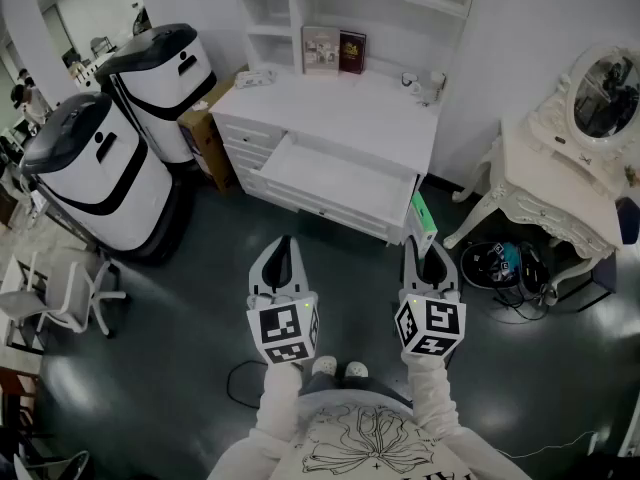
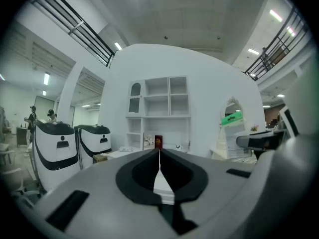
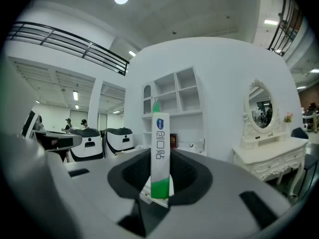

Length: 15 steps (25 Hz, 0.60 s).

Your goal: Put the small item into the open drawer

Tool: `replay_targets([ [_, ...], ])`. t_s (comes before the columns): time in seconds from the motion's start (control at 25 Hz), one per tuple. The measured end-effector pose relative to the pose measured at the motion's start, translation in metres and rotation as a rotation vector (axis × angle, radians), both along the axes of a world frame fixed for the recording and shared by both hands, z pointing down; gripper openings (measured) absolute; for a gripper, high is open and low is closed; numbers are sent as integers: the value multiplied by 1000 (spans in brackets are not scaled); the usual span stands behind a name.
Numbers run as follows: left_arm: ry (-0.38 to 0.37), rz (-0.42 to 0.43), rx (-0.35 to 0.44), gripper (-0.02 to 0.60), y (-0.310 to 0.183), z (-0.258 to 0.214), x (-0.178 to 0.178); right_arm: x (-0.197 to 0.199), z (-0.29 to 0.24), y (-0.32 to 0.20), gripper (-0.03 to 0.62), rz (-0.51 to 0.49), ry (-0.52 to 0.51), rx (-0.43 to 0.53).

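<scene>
A white and green toothpaste box (image 3: 160,153) stands upright between the jaws of my right gripper (image 3: 159,183), which is shut on it. From above, the box (image 1: 423,218) sticks out past the right gripper (image 1: 428,264), in front of the open white drawer (image 1: 335,180) of the desk (image 1: 350,108). My left gripper (image 1: 284,258) hangs level with it to the left, jaws shut and empty. In the left gripper view, the closed jaws (image 2: 159,156) point at the desk and shelves; the green box (image 2: 232,118) shows at the right.
Two white and black machines (image 1: 110,138) stand left of the desk. A white dressing table with an oval mirror (image 1: 570,168) stands at the right, cables and a round device (image 1: 505,263) under it. Books (image 1: 335,50) lean at the desk's back.
</scene>
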<state>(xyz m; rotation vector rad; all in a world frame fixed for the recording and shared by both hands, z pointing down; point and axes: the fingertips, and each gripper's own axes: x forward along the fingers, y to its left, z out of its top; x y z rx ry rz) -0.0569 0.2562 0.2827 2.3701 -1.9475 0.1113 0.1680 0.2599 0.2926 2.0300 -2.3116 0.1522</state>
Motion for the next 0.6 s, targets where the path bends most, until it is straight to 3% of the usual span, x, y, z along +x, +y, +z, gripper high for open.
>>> replay_targets([
  [0.6, -9, 26, -5, 8, -21, 7, -16, -19, 7, -18, 89, 12, -33, -8],
])
